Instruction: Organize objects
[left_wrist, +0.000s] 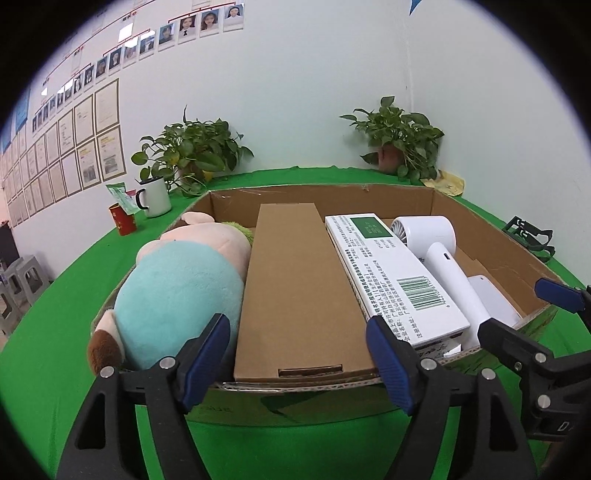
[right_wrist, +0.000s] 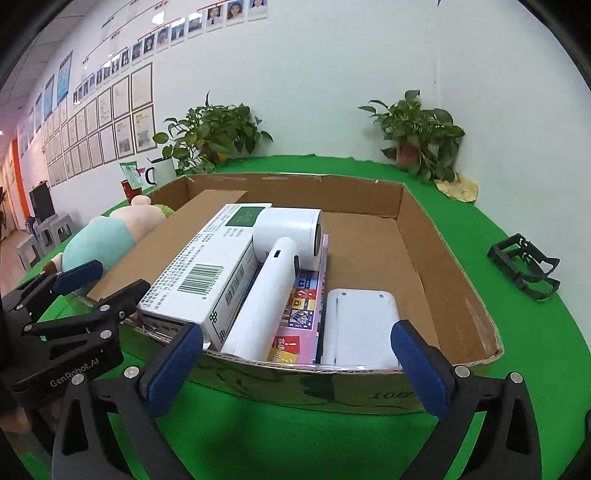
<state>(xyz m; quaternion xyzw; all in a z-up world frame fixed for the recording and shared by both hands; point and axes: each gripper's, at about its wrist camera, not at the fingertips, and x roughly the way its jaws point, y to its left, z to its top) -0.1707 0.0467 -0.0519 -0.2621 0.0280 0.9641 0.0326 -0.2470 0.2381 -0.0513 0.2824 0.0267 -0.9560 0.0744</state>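
Observation:
A shallow cardboard tray (left_wrist: 498, 236) (right_wrist: 436, 266) on the green table holds a plush pig (left_wrist: 177, 284) (right_wrist: 107, 240), a long brown box (left_wrist: 299, 291), a white printed box (left_wrist: 391, 273) (right_wrist: 210, 273), a white handheld fan (left_wrist: 439, 251) (right_wrist: 273, 273), a pink booklet (right_wrist: 303, 310) and a white flat device (right_wrist: 360, 325). My left gripper (left_wrist: 299, 365) is open and empty at the tray's near edge, in front of the brown box. My right gripper (right_wrist: 295, 369) is open and empty at the near edge, before the fan and white device. It also shows in the left wrist view (left_wrist: 524, 314).
A white mug (left_wrist: 155, 197), a red cup (left_wrist: 122, 219) and a green packet (left_wrist: 120, 195) stand left of the tray. Two potted plants (left_wrist: 192, 151) (left_wrist: 399, 140) sit at the wall. A dark green frame (right_wrist: 524, 266) lies on the right. A yellow cloth (right_wrist: 458, 188) lies by the right plant.

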